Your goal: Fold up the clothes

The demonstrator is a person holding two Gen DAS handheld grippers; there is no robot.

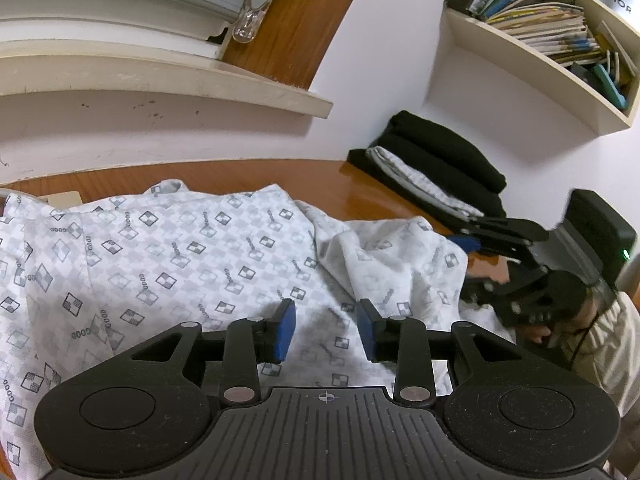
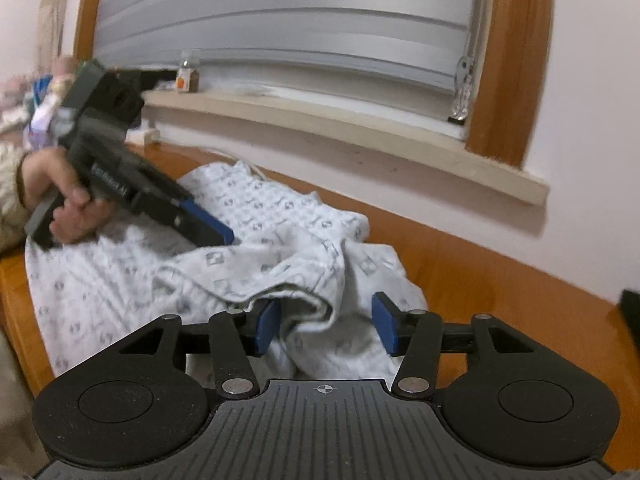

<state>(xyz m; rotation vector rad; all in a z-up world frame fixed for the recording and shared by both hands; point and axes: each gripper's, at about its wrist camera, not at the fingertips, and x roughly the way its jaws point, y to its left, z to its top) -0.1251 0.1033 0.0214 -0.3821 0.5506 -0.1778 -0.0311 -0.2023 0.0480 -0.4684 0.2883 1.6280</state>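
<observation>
The wall shelf (image 1: 532,60) holds books (image 1: 556,32). Both grippers' jaws stand partly open over the shirt (image 1: 180,248) on the worktop (image 2: 480,272), holding nothing.

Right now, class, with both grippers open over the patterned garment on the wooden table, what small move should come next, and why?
Probably lift both grippers clear. The left gripper and right gripper have blue pads apart, pinching nothing, so the patterned garment seems released. It lies rumpled on the wooden table, so I would then look for a fresh edge.
</observation>
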